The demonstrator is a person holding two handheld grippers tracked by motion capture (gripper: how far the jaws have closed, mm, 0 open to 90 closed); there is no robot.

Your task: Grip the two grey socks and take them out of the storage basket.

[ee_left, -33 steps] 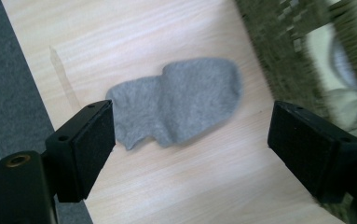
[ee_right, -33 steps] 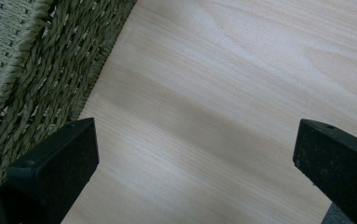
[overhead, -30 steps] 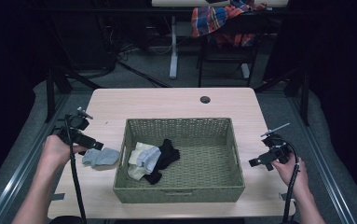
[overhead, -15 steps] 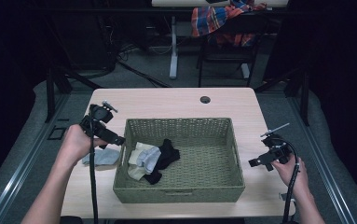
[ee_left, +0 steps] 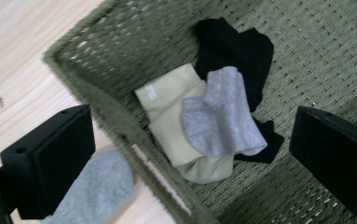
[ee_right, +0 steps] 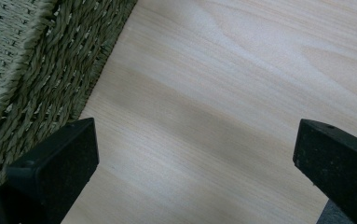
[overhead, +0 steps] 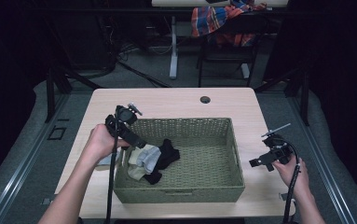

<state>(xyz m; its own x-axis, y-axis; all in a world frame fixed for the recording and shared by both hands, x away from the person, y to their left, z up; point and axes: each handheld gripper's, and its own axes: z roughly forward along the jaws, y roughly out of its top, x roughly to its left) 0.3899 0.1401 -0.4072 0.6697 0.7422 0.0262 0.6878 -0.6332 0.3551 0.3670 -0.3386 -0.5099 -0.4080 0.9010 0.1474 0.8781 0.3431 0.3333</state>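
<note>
A green woven basket (overhead: 213,189) sits mid-table. At its left end lie a beige sock (ee_left: 176,116), a grey sock (ee_left: 218,121) and a black sock (ee_left: 234,51), overlapping. Another grey sock (ee_left: 97,191) lies on the table just outside the basket's left wall, partly hidden by the hand in the high view. My left gripper (overhead: 136,140) hovers over the basket's left rim (ee_left: 97,102); seen in its own view, the left gripper (ee_left: 192,158) is open and empty above the pile. My right gripper (overhead: 260,163) is open over bare wood right of the basket (ee_right: 50,60).
The light wooden table (overhead: 167,100) has a round cable hole (overhead: 205,99) near its far edge. The basket's right two thirds hold nothing. Behind the table stands a chair draped with plaid cloth (overhead: 223,18), among dark stands and cables on the floor.
My left gripper has moved right and away from me, from beside the loose grey sock to the basket's left rim. The sock stayed on the table. The right gripper has not moved.
</note>
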